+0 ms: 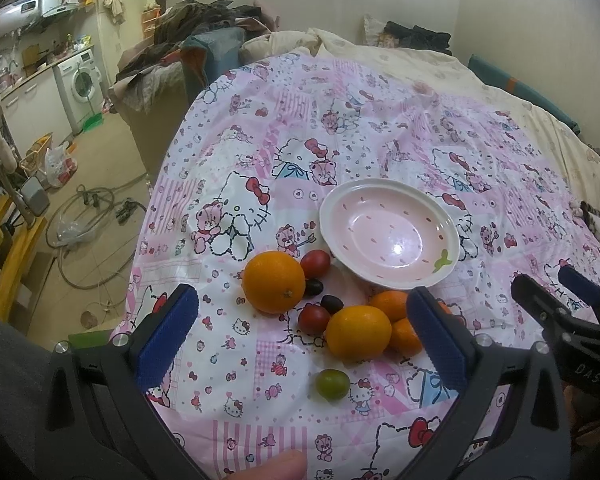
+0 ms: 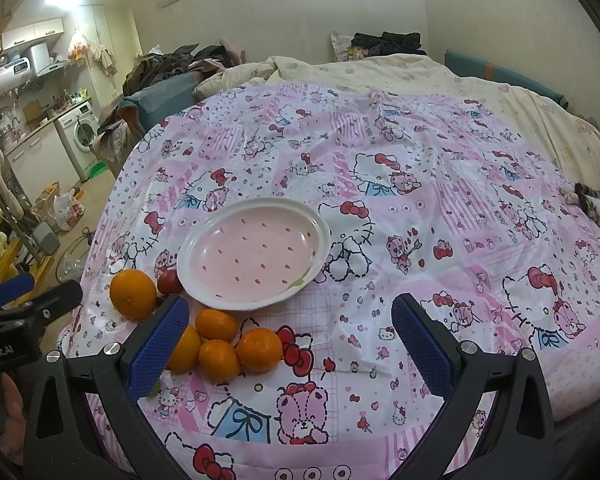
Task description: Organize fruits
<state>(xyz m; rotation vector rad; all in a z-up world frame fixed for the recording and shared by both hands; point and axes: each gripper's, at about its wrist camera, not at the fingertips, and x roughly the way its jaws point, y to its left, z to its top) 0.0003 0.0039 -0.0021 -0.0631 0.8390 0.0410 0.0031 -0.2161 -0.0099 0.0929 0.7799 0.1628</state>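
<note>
Plate (image 1: pixel 390 236) on the quilt (image 1: pixel 340 128), fruits (image 1: pixel 358 332) clustered just before it, toward its left.

We saw a cloth (image 1: pixel 228 360) in pink and white patches, printed with white cartoon cats in red bows, pink bears and small hearts. The plate (image 1: pixel 388 200) was pale pink with darker pink flecks, a white rim and one green leaf mark. The big orange (image 1: pixel 274 282) and the smaller ones (image 2: pixel 259 350) were bright orange; two tomatoes (image 1: pixel 315 264) were red, another (image 1: pixel 332 385) green, and two small fruits (image 1: pixel 332 304) nearly black. Our gripper pads (image 2: pixel 158 350) were blue on black frames.
</note>
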